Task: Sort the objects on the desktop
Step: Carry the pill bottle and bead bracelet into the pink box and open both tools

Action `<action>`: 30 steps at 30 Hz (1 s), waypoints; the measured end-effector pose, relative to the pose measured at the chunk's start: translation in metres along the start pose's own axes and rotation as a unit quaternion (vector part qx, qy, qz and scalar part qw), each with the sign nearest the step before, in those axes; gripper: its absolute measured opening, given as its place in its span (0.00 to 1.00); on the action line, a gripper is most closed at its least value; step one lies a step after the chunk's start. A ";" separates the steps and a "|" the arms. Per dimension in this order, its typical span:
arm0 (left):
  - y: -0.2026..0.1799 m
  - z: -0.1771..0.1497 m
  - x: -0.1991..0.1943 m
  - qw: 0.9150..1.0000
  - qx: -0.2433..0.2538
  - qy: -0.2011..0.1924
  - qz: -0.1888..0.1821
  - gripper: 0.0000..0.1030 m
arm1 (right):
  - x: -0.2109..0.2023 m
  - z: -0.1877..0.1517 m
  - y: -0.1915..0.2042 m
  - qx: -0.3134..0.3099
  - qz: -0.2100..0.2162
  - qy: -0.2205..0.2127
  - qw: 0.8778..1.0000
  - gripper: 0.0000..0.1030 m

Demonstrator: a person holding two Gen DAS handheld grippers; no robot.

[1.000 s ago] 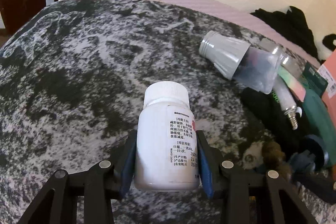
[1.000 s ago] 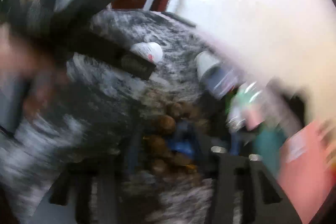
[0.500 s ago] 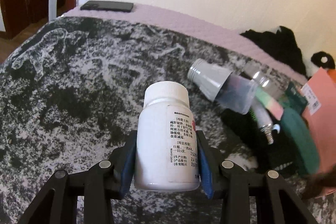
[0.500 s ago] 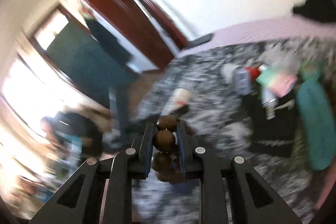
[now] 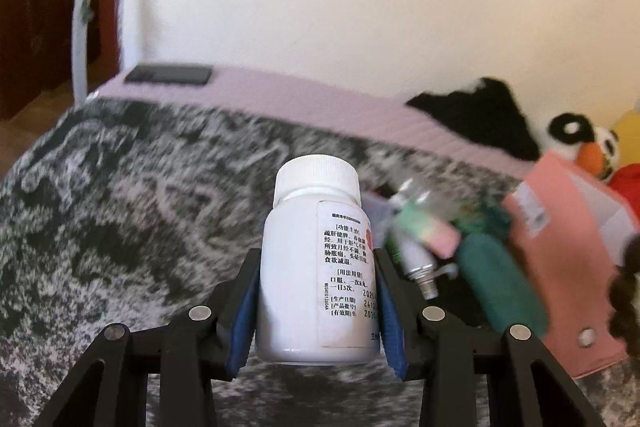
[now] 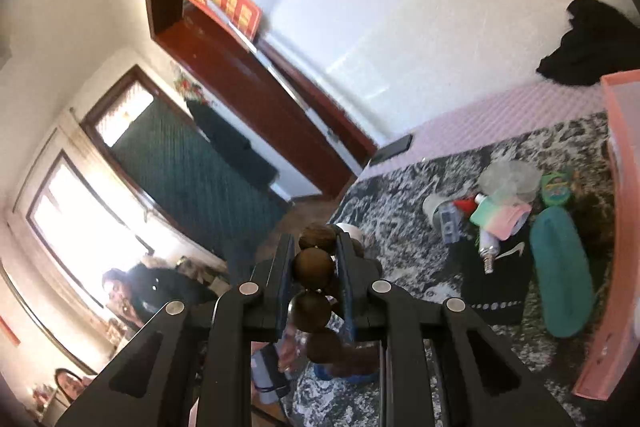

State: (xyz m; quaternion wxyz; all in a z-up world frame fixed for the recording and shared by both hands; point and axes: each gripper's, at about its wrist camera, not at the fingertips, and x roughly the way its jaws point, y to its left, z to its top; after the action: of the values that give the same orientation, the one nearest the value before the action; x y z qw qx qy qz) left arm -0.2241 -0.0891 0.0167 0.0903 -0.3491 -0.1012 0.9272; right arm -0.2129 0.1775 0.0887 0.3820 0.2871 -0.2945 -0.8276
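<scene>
My left gripper (image 5: 316, 279) is shut on a white pill bottle (image 5: 312, 267) with a white cap and a printed label, held upright above the black-and-white patterned cloth (image 5: 120, 211). My right gripper (image 6: 316, 263) is shut on a string of large brown wooden beads (image 6: 314, 265), lifted high above the cloth (image 6: 404, 227); the beads hang down between the fingers. The beads show as a dark blur at the right edge of the left wrist view (image 5: 624, 291).
A pink open box (image 5: 568, 267) stands at the right, also in the right wrist view (image 6: 616, 227). Beside it lie a teal case (image 6: 560, 271), a tube (image 6: 490, 243), a clear jar (image 6: 444, 215), a pastel item (image 6: 504, 215). A phone (image 5: 168, 74) lies on the pink strip.
The left gripper has risen and tilted up with the bottle, so more wall shows. The right gripper has lifted the beads higher and swung further, now steadier in view.
</scene>
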 end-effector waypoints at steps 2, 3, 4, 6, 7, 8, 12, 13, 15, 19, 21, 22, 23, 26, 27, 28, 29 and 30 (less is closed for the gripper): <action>-0.016 0.005 -0.013 1.000 0.009 -0.013 -0.009 0.43 | -0.018 0.004 0.008 -0.005 -0.002 -0.013 1.000 0.22; -0.026 0.007 -0.022 1.000 0.016 -0.022 -0.015 0.43 | -0.026 0.006 0.011 -0.007 -0.003 -0.020 1.000 0.22; -0.037 0.010 -0.030 0.999 0.023 -0.031 -0.021 0.43 | -0.034 0.008 0.014 -0.010 -0.003 -0.027 1.000 0.22; -0.059 0.013 -0.044 0.998 0.038 -0.046 -0.035 0.43 | -0.054 0.012 0.022 -0.020 -0.004 -0.044 0.999 0.22; -0.068 0.015 -0.049 0.997 0.044 -0.052 -0.041 0.43 | -0.064 0.014 0.027 -0.025 -0.005 -0.052 0.998 0.22; -0.080 0.016 -0.055 0.996 0.052 -0.058 -0.048 0.43 | -0.074 0.016 0.031 -0.031 -0.006 -0.061 0.998 0.22; -0.132 0.017 -0.079 0.990 0.087 -0.080 -0.082 0.43 | -0.108 0.018 0.049 -0.055 -0.016 -0.090 0.994 0.22; -0.144 0.016 -0.083 0.988 0.095 -0.084 -0.090 0.43 | -0.120 0.019 0.053 -0.063 -0.022 -0.100 0.993 0.22; -0.171 0.015 -0.092 0.984 0.112 -0.091 -0.108 0.43 | -0.141 0.019 0.061 -0.077 -0.035 -0.116 0.990 0.22; -0.216 0.012 -0.101 0.976 0.138 -0.100 -0.136 0.43 | -0.190 0.018 0.075 -0.106 -0.074 -0.155 0.980 0.22; -0.241 0.009 -0.100 0.972 0.149 -0.099 -0.154 0.43 | -0.215 0.016 0.082 -0.126 -0.113 -0.178 0.969 0.22; -0.251 0.007 -0.099 0.970 0.153 -0.097 -0.161 0.43 | -0.228 0.014 0.084 -0.136 -0.134 -0.190 0.963 0.22; -0.261 0.005 -0.097 0.968 0.157 -0.095 -0.170 0.43 | -0.240 0.013 0.086 -0.145 -0.153 -0.201 0.957 0.22; -0.295 -0.002 -0.087 0.962 0.172 -0.086 -0.192 0.43 | -0.269 0.013 0.081 -0.148 -0.194 -0.224 0.943 0.22; -0.306 -0.005 -0.083 0.960 0.177 -0.082 -0.199 0.43 | -0.278 0.014 0.078 -0.147 -0.207 -0.231 0.939 0.22; -0.315 -0.008 -0.077 0.959 0.181 -0.077 -0.205 0.43 | -0.288 0.015 0.072 -0.144 -0.221 -0.235 0.936 0.22; -0.324 -0.011 -0.071 0.957 0.184 -0.070 -0.211 0.43 | -0.295 0.016 0.067 -0.140 -0.233 -0.239 0.932 0.22; -0.333 -0.014 -0.064 0.956 0.188 -0.064 -0.217 0.43 | -0.299 0.018 0.060 -0.136 -0.244 -0.240 0.930 0.22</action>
State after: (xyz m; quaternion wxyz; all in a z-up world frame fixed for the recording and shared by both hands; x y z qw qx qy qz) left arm -0.1352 0.2175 0.1304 0.3464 -0.2355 -0.0041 0.9081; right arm -0.0357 0.3899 0.2178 0.1210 0.0883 -0.1831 -0.9716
